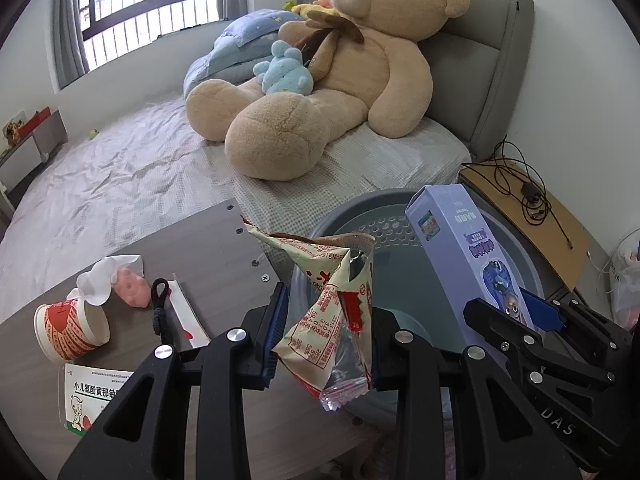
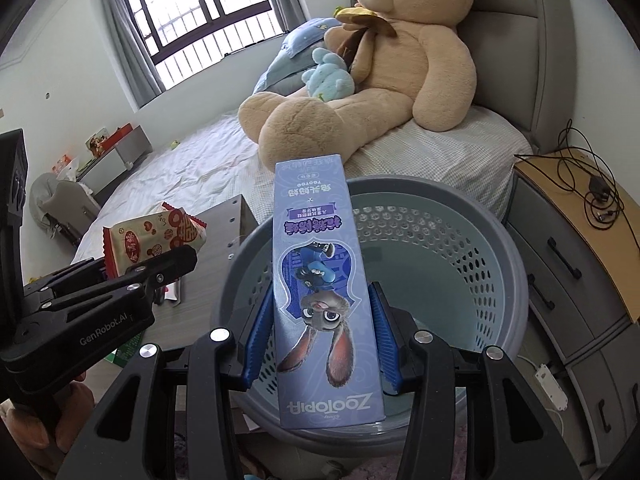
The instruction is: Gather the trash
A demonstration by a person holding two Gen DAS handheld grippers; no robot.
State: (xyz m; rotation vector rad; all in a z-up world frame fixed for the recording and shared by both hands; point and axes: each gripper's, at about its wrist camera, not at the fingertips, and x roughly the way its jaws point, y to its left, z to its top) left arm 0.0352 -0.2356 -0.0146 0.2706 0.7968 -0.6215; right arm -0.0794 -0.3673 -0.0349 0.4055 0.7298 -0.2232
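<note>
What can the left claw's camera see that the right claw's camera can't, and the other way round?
Only the left view shows the paper cup, tissue and medicine box on the table. Only the right view shows the drawer chest's front and the white power strip. Both show the basket, teddy bear, the left claw gripping a snack wrapper and the right claw gripping a purple box.

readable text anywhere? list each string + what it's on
"ZOOTOPIA", upside down: purple carton clamped in the right gripper.
"GenRobot.AI": left gripper body.
"DAS": right gripper body, left wrist view.
"小儿氨酚黄那敏…", cut off: white medicine box on the table.
Snack wrapper in the left gripper, paper cup, carton's small print: unreadable.
</note>
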